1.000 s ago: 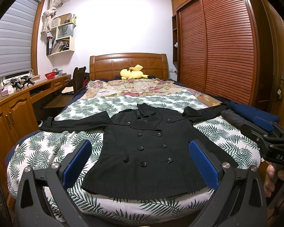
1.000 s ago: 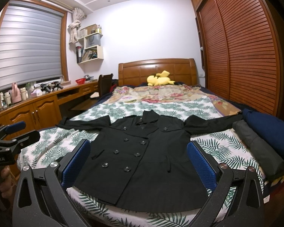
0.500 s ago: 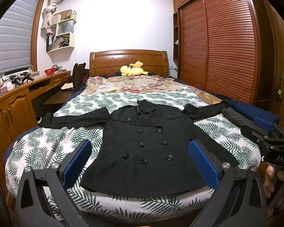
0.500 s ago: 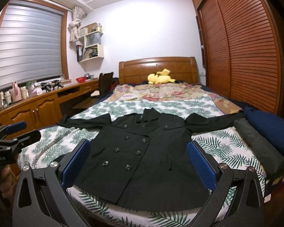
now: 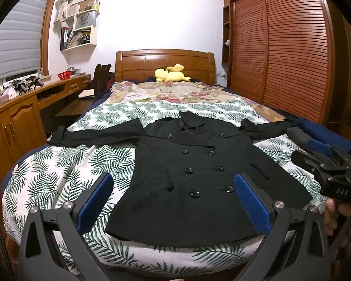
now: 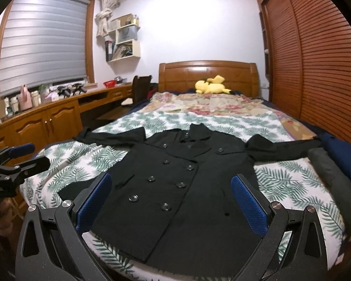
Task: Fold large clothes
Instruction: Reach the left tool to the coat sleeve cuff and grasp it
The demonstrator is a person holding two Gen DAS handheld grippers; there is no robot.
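A black double-breasted coat [image 5: 194, 173] lies flat, front up, on the leaf-print bedspread [image 5: 58, 178], both sleeves spread out to the sides. It also shows in the right wrist view [image 6: 175, 187]. My left gripper [image 5: 173, 201] is open and empty, hovering above the coat's hem at the foot of the bed. My right gripper [image 6: 170, 201] is open and empty too, over the hem. The right gripper shows at the right edge of the left wrist view [image 5: 325, 164]; the left gripper shows at the left edge of the right wrist view [image 6: 14, 161].
Rolled dark grey [image 6: 332, 175] and navy [image 6: 344, 154] bundles lie along the bed's right edge. A yellow plush toy [image 5: 170, 75] sits by the wooden headboard. A wooden desk and cabinets [image 5: 18, 117] run along the left; a slatted wardrobe [image 5: 280, 53] stands on the right.
Both grippers have moved a little closer to the bed and lower over the coat's hem. The coat has not moved.
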